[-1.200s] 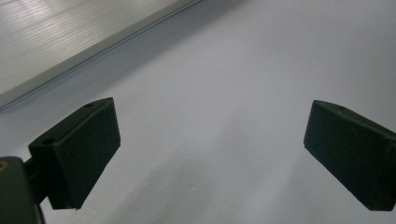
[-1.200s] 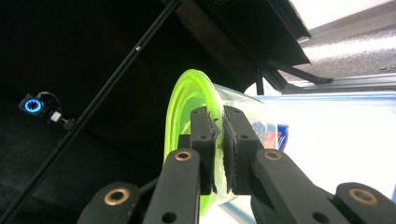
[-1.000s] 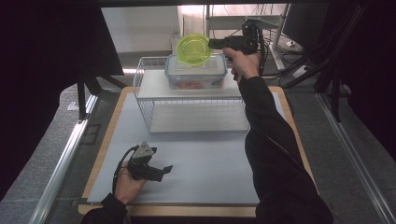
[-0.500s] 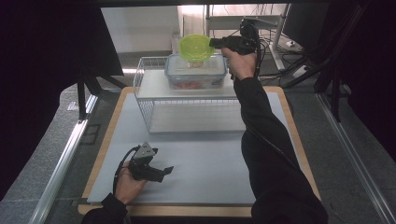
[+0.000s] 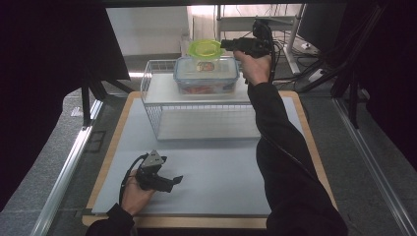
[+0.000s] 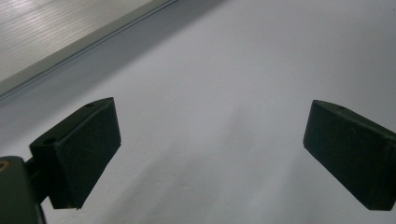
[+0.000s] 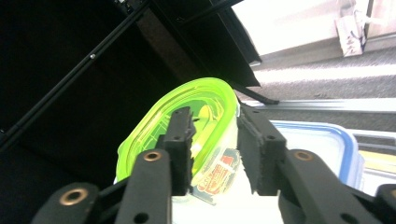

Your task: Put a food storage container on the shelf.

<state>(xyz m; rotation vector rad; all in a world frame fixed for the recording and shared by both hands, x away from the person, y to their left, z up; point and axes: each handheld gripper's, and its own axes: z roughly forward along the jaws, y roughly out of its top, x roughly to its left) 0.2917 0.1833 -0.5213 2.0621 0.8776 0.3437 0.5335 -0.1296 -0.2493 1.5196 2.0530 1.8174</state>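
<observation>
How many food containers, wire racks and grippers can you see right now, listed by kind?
Green-lidded container: 1
Blue-lidded container: 1
Wire rack: 1
Grippers: 2, the left gripper and the right gripper
Total: 5

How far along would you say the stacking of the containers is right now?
Done: the green-lidded container sits atop the blue-lidded box on the wire rack. In hand: the right gripper has been opening around it. Left: withdrawing. The left gripper rests open on the mat.
</observation>
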